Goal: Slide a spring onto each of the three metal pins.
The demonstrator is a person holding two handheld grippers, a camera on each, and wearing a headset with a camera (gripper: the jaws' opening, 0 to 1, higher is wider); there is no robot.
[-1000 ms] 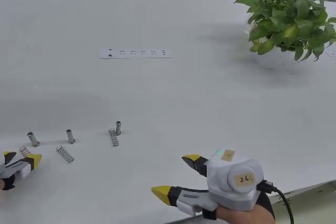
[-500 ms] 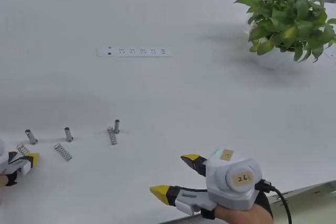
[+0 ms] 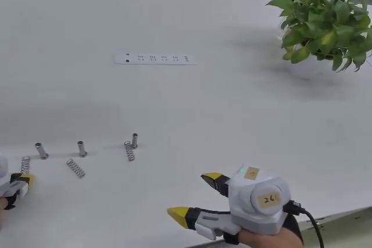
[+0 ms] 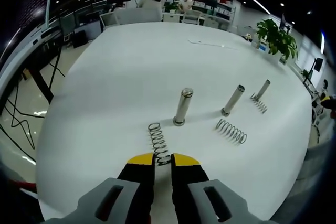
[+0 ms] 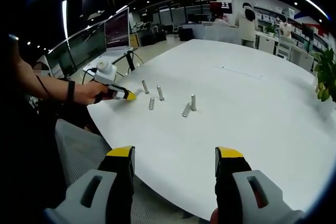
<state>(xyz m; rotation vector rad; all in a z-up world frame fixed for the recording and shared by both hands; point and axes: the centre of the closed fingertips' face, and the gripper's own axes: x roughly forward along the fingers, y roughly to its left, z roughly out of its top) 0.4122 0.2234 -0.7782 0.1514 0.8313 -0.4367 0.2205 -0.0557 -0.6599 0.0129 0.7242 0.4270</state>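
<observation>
As I ran the rig from a distance, the left gripper [image 4: 163, 159] sat at the near left edge of the white workbench [image 3: 232, 103]. Its yellow-tipped jaws were pinched together on the near end of the left spring [image 4: 157, 140], whose free end pointed toward the foot of the left pin [image 4: 182, 106]. The middle pin [image 4: 232, 100] and right pin [image 4: 261, 89] stood upright in the same row, all three bare. The middle spring [image 4: 231, 131] lay in front of the middle pin, and the right spring [image 4: 259, 104] lay just beside the right pin's base. Farther right, the right gripper [image 3: 195, 196] hovered over the bench's near edge, jaws spread wide with nothing between them. A power strip [image 3: 155, 59] lay well back, and a potted plant [image 3: 325, 21] stood at the far right.
</observation>
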